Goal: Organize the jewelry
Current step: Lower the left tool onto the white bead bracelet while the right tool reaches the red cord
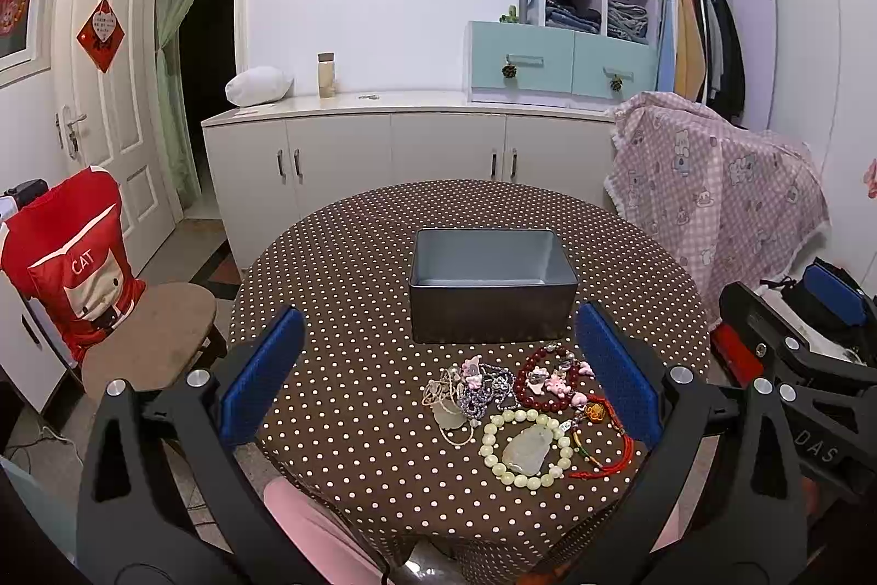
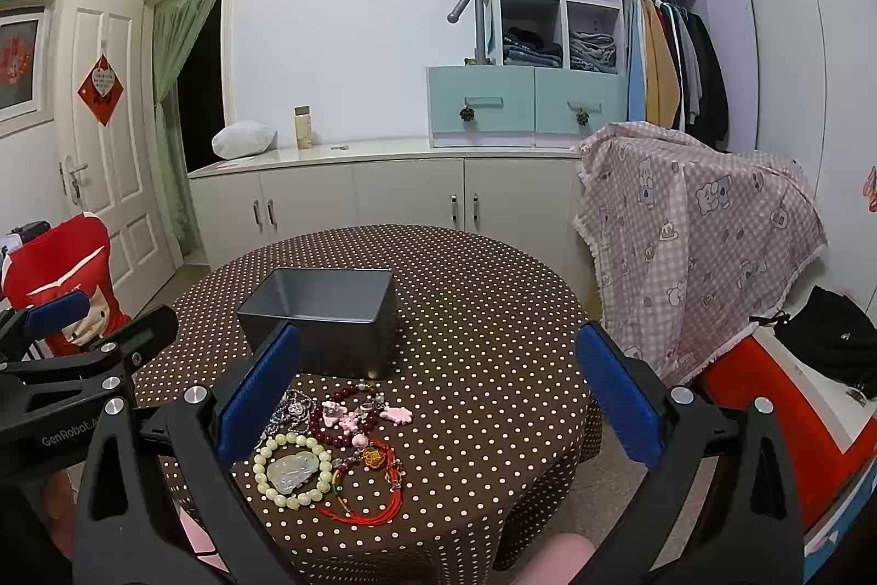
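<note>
A heap of jewelry lies on the dotted round table (image 1: pixel 356 289), just in front of an empty grey tin box (image 1: pixel 490 283) (image 2: pixel 329 316). It holds a pale green bead bracelet (image 1: pixel 523 445) (image 2: pixel 293 467) around a jade pendant, a dark red bead bracelet (image 1: pixel 534 379) (image 2: pixel 334 420) with pink charms, a purple bead string (image 1: pixel 482 393), a red cord (image 1: pixel 608 448) (image 2: pixel 372 503) and a thin pale chain (image 1: pixel 446 412). My left gripper (image 1: pixel 438 376) hovers open over the near table edge, the heap between its blue pads. My right gripper (image 2: pixel 438 387) is open too, with the heap beside its left pad.
A chair with a red cushion (image 1: pixel 71 267) stands left of the table. A pink checked cloth (image 2: pixel 701 245) drapes something at the right. White cabinets (image 1: pixel 394 146) line the far wall. A person's pink-clad knees (image 1: pixel 318 530) show at the table's near edge.
</note>
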`<action>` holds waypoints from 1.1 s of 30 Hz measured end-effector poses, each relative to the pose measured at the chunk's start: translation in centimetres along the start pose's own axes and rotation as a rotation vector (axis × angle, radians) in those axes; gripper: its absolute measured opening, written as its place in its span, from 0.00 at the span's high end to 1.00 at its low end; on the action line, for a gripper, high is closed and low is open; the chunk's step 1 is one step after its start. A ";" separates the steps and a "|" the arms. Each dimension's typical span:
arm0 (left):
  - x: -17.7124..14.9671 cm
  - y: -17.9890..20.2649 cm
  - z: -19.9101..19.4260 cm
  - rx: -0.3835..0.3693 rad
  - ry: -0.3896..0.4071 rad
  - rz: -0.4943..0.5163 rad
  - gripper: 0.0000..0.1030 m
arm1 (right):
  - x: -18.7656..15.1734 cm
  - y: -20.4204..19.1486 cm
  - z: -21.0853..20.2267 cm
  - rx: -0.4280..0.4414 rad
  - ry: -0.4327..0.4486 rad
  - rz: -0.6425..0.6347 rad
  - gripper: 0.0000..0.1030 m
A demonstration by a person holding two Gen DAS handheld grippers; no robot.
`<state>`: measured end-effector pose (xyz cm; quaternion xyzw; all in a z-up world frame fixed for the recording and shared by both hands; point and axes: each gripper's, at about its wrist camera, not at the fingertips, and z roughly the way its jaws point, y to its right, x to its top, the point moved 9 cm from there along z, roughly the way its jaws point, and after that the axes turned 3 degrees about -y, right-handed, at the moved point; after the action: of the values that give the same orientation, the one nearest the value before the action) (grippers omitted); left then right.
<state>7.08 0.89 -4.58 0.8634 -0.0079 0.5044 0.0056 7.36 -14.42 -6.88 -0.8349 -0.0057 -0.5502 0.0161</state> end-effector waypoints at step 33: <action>-9.4 0.2 6.8 -0.132 -0.395 -0.045 0.06 | -7.8 2.0 4.5 -0.024 -0.219 0.101 0.07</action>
<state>8.36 0.61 -16.13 0.9433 -0.0227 0.3234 0.0717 8.45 -16.18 -15.86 -0.8894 0.0411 -0.4540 0.0329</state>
